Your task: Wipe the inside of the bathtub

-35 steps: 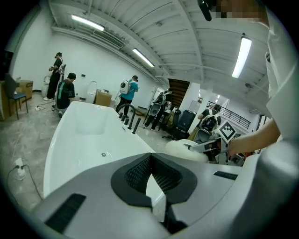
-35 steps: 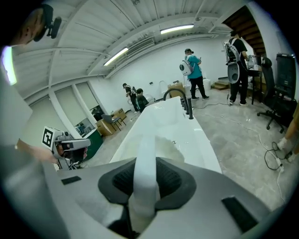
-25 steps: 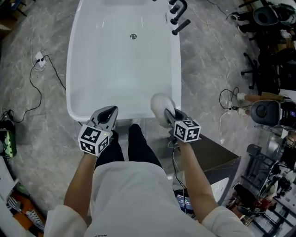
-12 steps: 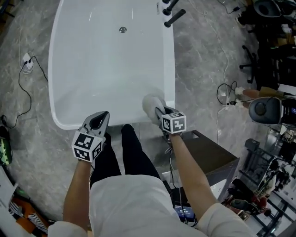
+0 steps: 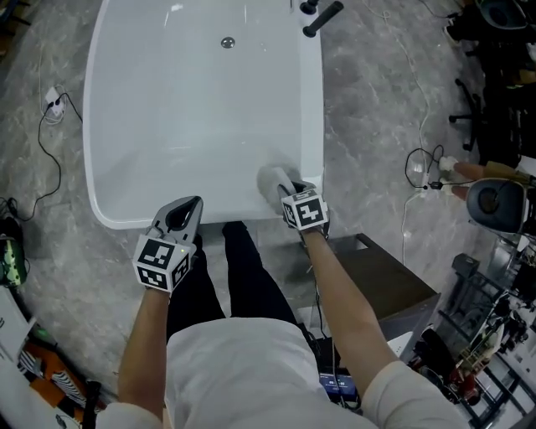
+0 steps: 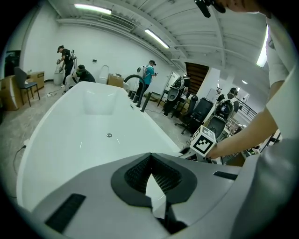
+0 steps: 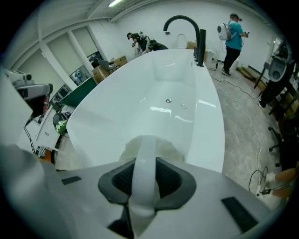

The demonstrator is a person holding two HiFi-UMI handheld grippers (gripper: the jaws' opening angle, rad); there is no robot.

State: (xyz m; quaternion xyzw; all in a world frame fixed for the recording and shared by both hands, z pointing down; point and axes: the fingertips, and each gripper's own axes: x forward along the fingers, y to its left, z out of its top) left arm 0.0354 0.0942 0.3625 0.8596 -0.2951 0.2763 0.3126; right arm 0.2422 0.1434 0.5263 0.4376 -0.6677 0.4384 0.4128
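Observation:
The white bathtub (image 5: 126,167) runs away from me, with its drain (image 5: 228,42) far up and a black faucet (image 5: 322,17) on the right rim. My right gripper (image 5: 289,191) is shut on the handle of a white fluffy wiping pad (image 5: 272,178), which lies against the tub's inner wall at the near right corner. In the right gripper view the handle (image 7: 144,177) runs between the jaws, with the pad (image 7: 170,150) ahead and the tub's rim (image 7: 208,116) beyond. My left gripper (image 5: 191,204) hovers at the near rim, shut with nothing in it (image 6: 150,161).
Cables and a power strip (image 5: 54,100) lie on the grey floor at the left. A dark cabinet (image 5: 377,276) stands at my right, with office chairs and equipment (image 5: 494,201) beyond. Several people (image 6: 70,65) stand at the tub's far end.
My right gripper has carried the pad from over the tub's right rim leftward and into the near right corner. The left gripper has stayed by the near rim.

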